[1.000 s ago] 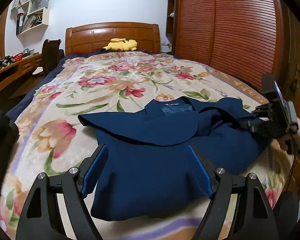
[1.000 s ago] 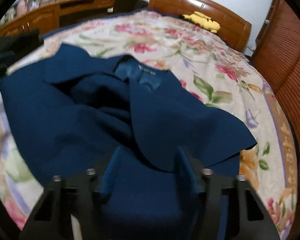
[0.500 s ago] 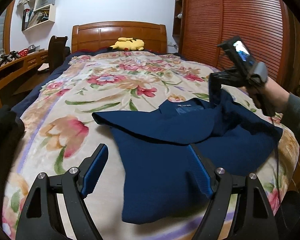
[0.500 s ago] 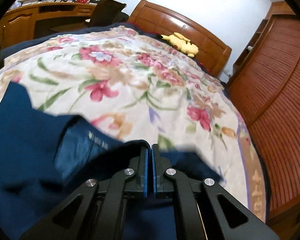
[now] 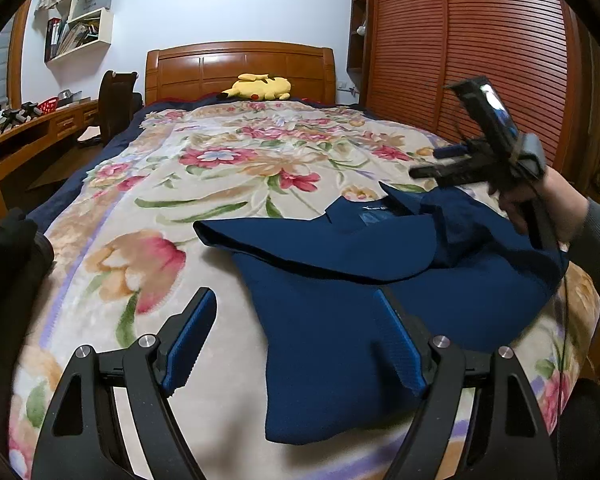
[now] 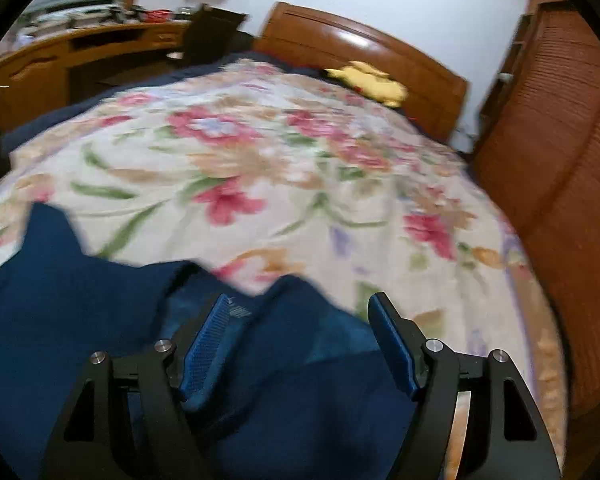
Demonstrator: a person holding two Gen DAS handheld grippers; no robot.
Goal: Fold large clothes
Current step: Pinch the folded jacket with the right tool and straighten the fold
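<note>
A navy blue garment (image 5: 340, 300) lies spread on the flowered bedspread (image 5: 160, 208) near the bed's foot, its collar label (image 5: 374, 212) facing up and its sides folded inward. My left gripper (image 5: 296, 320) hovers low over the garment's near left edge, open, with nothing between its pads. My right gripper (image 5: 428, 162), held by a hand (image 5: 540, 204), hangs above the garment's right shoulder. In the right wrist view its jaws (image 6: 300, 320) are opening, and the blue fabric (image 6: 100, 320) lies loose below them, not pinched.
A yellow plush toy (image 5: 260, 86) rests by the wooden headboard (image 5: 240, 64). A slatted wooden wardrobe (image 5: 480, 60) runs along the right side. A desk (image 5: 28, 132) and dark chair (image 5: 118, 100) stand at the left. Something dark (image 5: 8, 256) sits at the bed's near left edge.
My right gripper was shut on a raised fold of the garment; it has opened and the fold has dropped onto the garment. The left gripper has barely moved.
</note>
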